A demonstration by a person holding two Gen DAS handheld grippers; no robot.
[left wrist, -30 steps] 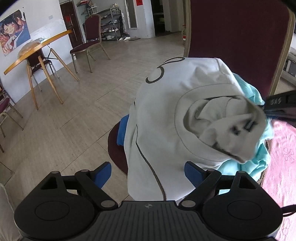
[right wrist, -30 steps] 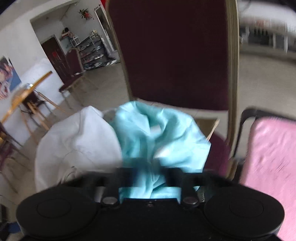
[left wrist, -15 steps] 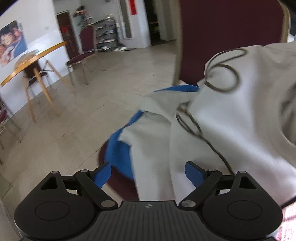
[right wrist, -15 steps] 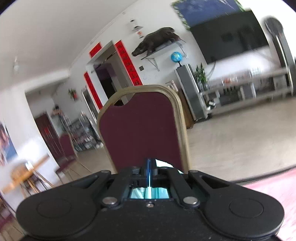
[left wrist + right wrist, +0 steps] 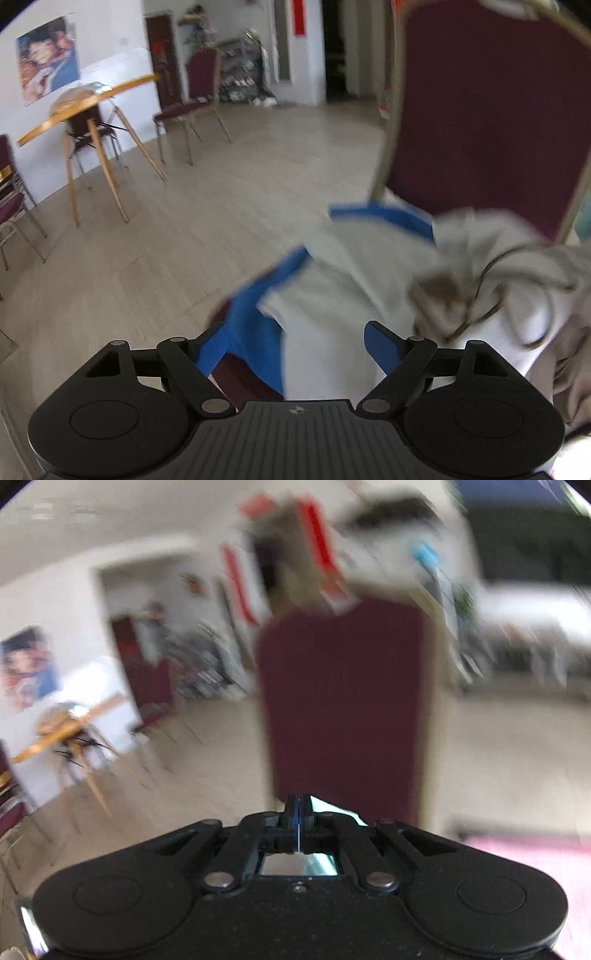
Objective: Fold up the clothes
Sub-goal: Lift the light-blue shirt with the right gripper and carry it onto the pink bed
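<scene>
Your right gripper (image 5: 297, 825) is clamped on a pale turquoise garment (image 5: 317, 862), apparently lifting it clear. Your left gripper (image 5: 295, 341) gapes over the white hoodie (image 5: 369, 295) heaped on the maroon chair (image 5: 491, 122).

A dark red chair (image 5: 495, 122) with a gold frame holds the clothes. A white top (image 5: 332, 295) with a thin dark line pattern lies bunched on its seat. A blue cloth (image 5: 243, 325) lies under it and hangs over the seat's front edge.
</scene>
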